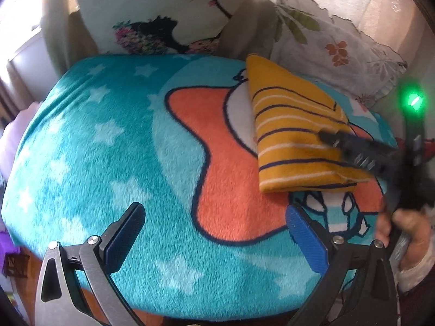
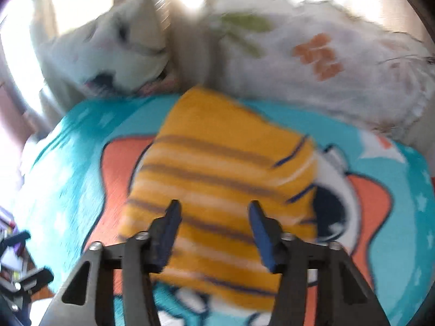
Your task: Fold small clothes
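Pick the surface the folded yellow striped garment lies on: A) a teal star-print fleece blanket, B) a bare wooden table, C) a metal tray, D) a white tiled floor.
A: the yellow striped garment rests folded on the fuzzy teal blanket printed with pale stars.

The folded garment (image 1: 296, 138) is laid on the blanket (image 1: 114, 146), toward 2 o'clock in the left wrist view. Behind the blanket, 2 cushions are set against the backrest: the picture cushion (image 1: 163, 8) at 12 o'clock and the leaf-print cushion (image 1: 334, 43) at 1 o'clock, just behind the garment. The right tool (image 2: 213, 233) is positioned above the garment's near part, with its jaws apart. The left tool (image 1: 214, 239) is held over bare blanket at 6 o'clock, well apart from the garment.
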`<state>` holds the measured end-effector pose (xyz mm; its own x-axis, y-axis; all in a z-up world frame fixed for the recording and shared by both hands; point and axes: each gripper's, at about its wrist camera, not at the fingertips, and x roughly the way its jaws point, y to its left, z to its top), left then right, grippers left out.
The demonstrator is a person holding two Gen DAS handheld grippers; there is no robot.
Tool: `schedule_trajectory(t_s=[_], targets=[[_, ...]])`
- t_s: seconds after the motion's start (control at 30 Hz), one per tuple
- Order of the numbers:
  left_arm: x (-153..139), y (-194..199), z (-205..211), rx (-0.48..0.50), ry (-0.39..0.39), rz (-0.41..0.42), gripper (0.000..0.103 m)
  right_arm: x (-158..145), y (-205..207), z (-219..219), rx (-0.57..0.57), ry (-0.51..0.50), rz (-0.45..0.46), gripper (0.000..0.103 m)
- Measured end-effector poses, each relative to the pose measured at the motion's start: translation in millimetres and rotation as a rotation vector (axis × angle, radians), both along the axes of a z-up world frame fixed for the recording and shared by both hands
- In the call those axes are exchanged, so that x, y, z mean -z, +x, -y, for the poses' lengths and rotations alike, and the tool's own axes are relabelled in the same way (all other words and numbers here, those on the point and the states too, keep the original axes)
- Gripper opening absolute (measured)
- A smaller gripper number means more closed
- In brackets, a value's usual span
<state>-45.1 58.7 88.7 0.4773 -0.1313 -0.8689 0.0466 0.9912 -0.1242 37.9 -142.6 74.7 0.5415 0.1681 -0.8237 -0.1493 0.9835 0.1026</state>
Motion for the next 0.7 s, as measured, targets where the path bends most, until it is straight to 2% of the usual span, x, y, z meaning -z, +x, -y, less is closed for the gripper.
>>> schedule_trajectory(t_s=[0.07, 0.13, 0.2, 0.23, 0.3, 0.4, 0.53, 0.7], targets=[[-4.2, 0.9, -3.2, 0.015, 0.002, 0.022, 0.103, 13.5, -4.5, 2.5, 0.033, -0.021, -0.028, 0.048], [-8.1, 1.7, -10.3, 0.026, 0.002, 0.045, 0.103, 21.6, -5.4, 20.3, 0.113, -0.008, -0.058, 0.048], [-9.6, 3.4, -19.1, 0.032, -0.011, 0.052, 0.103, 26.3, -10.9, 48.7, 0.205, 0.056, -0.088, 0.048], [-9.6, 4.7, -22.9, 0.037, -0.016, 0.052, 0.103, 25.8, -15.4, 60.8, 0.256, 0.068, -0.099, 0.050], [-8.2, 8.2, -29.0, 0.047, -0.015, 0.047, 0.103, 21.8, -26.0, 75.9, 0.355, 0.006, -0.112, 0.055], [-4.9, 12.6, -32.2, 0.067, -0.015, 0.039, 0.103, 12.2, -46.9, 87.0, 0.431, 0.054, -0.112, 0.061], [2.4, 20.2, -27.6, 0.111, -0.018, 0.018, 0.103, 6.0, -67.4, 62.1, 0.437, 0.031, -0.118, 0.067], [9.6, 29.7, -14.3, 0.186, -0.018, -0.007, 0.103, 12.8, -73.6, 10.0, 0.369, -0.045, -0.140, 0.068]])
